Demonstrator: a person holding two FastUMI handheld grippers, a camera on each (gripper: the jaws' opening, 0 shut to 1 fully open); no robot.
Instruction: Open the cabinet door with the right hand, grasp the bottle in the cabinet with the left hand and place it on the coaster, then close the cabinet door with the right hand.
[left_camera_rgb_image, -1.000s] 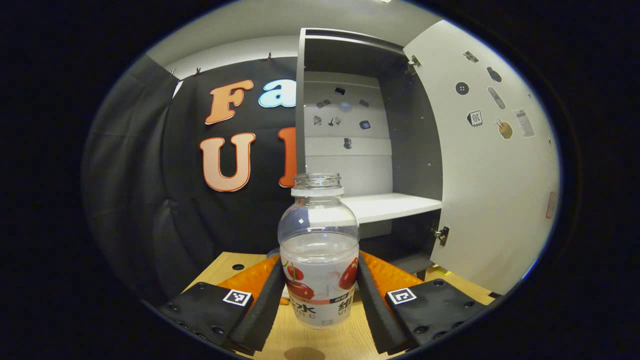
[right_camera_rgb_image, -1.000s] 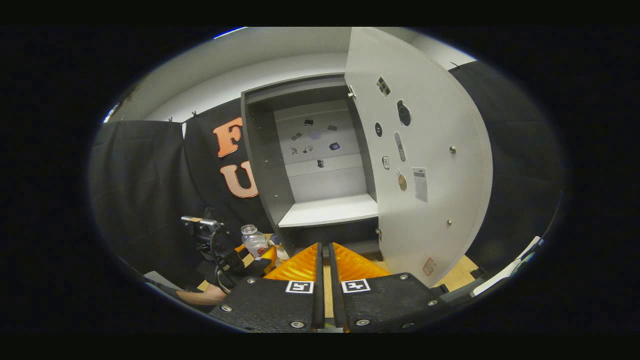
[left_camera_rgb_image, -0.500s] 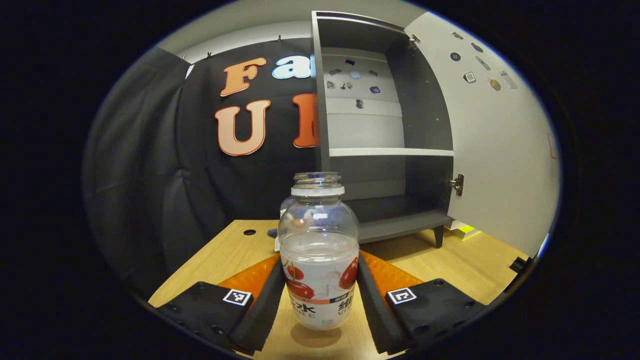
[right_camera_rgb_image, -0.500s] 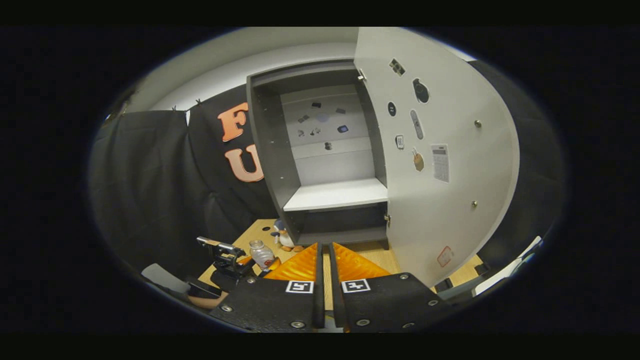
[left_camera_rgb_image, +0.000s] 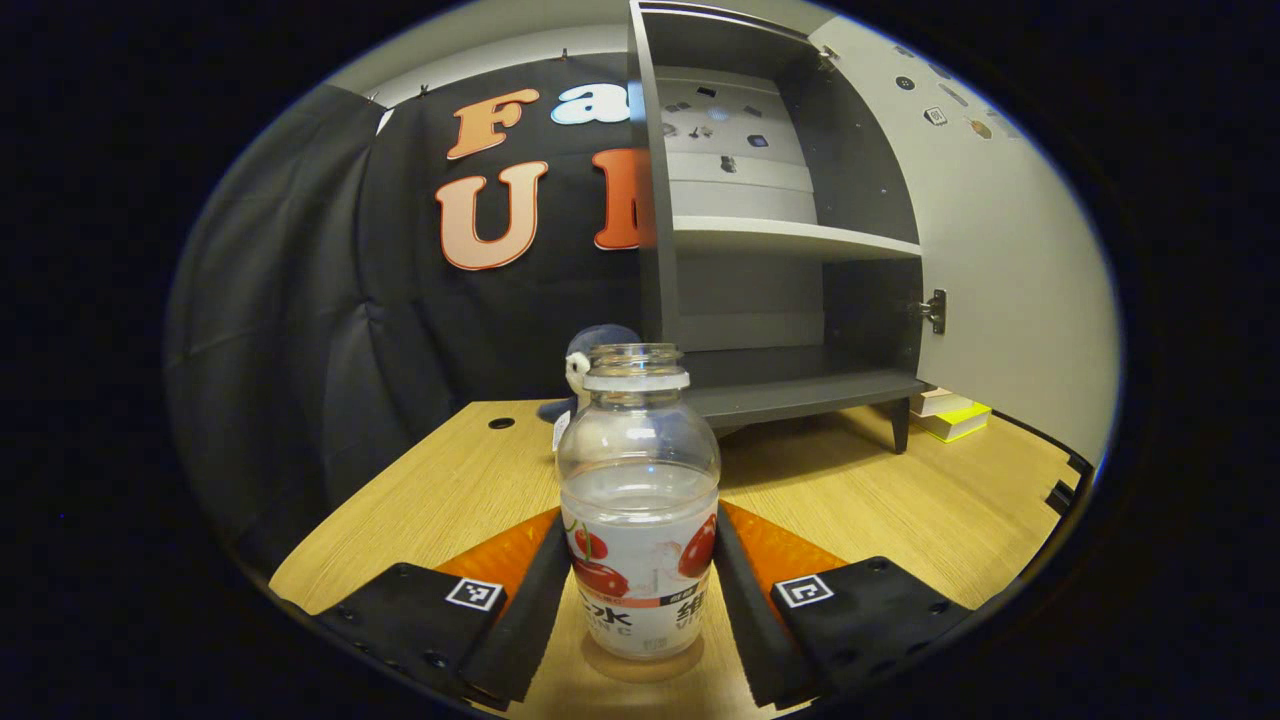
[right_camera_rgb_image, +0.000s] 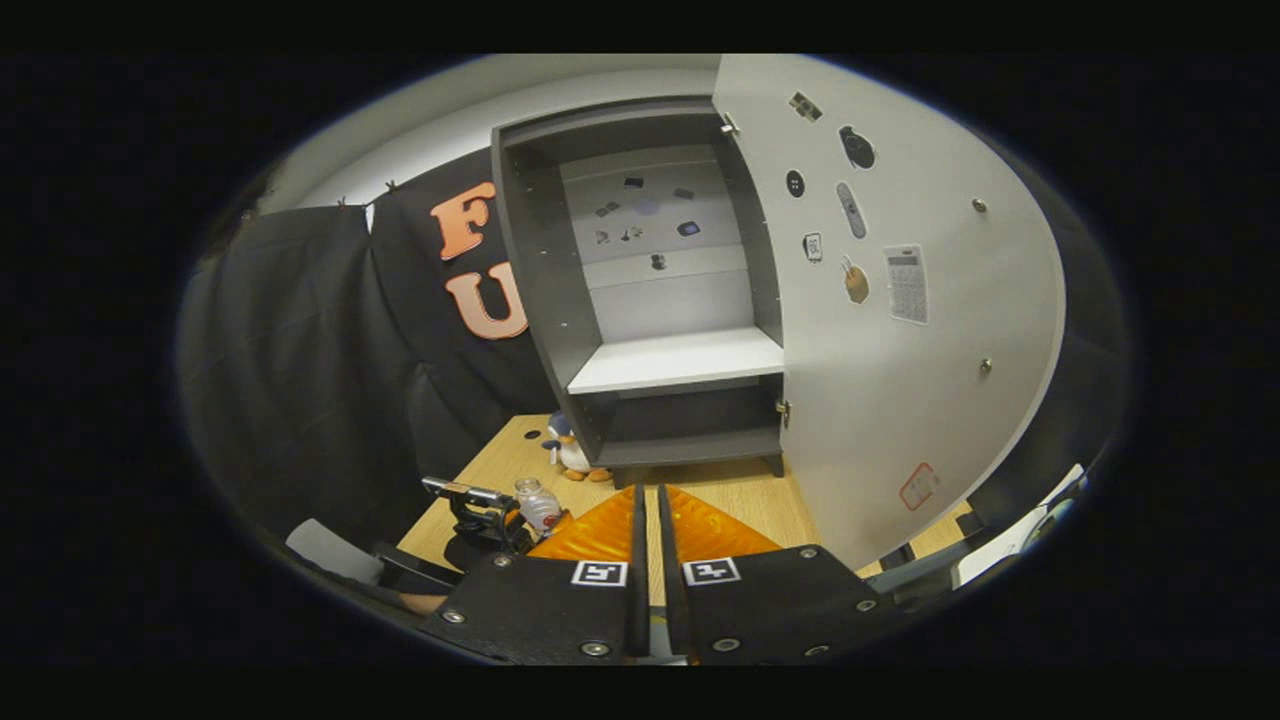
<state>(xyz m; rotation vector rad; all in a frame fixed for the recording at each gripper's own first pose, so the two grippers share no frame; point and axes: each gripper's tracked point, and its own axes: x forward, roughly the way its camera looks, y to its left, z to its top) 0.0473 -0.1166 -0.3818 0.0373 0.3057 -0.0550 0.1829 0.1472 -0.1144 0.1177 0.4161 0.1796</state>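
Clear uncapped plastic bottle (left_camera_rgb_image: 638, 500), upright, clamped between left gripper (left_camera_rgb_image: 640, 590) fingers, base just over round brown coaster (left_camera_rgb_image: 640, 668).

Even indoor light from overhead; the black cloth wall (left_camera_rgb_image: 300, 330) stays dim while the white cabinet door (right_camera_rgb_image: 900, 380) and shelf (right_camera_rgb_image: 680, 358) read bright. Strong fisheye bending curves the cabinet (left_camera_rgb_image: 770, 230) edges towards the rim. Focus is sharp on the bottle (left_camera_rgb_image: 638, 500), with small glints on its shoulder and a soft shadow at its base on the table (left_camera_rgb_image: 880, 500); the right gripper view is grainier.
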